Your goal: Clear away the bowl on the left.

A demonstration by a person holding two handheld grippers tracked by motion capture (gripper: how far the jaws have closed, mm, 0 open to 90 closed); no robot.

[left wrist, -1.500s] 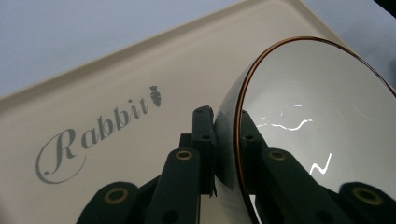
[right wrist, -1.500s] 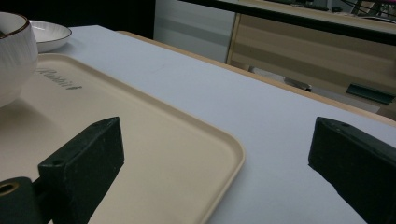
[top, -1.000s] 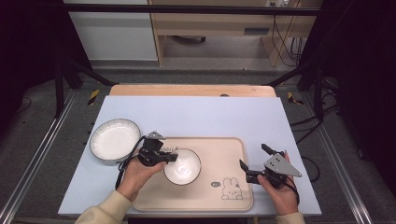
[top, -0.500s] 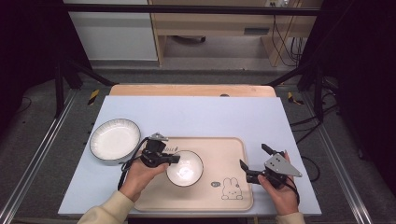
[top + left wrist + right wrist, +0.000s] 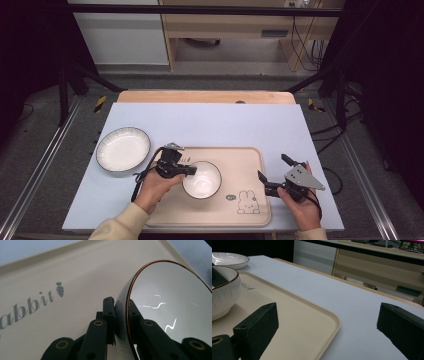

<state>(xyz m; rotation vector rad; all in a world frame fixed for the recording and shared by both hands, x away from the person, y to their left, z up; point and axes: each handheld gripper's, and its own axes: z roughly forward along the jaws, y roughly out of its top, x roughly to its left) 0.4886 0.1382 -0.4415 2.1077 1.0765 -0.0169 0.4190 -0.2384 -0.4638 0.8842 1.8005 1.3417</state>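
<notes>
Carried rightward onto the tray (image 5: 250, 162), the bowl (image 5: 202, 180) is pinched at its rim by the left gripper (image 5: 189, 170); the right gripper (image 5: 270, 175) waits with jaws wide apart, holding nothing, straddling the tray's edge.

Counter (image 5: 210, 125): pale blue-grey top, a wooden edge showing along the far side. Grey floor (image 5: 45, 150) around it, with metal rails (image 5: 35, 170) running along left and right. Beyond, a white cabinet (image 5: 120, 35) beside a light wooden shelf unit (image 5: 235, 30). Black cables (image 5: 300, 40) hang at far right. Dark surroundings on both sides.
</notes>
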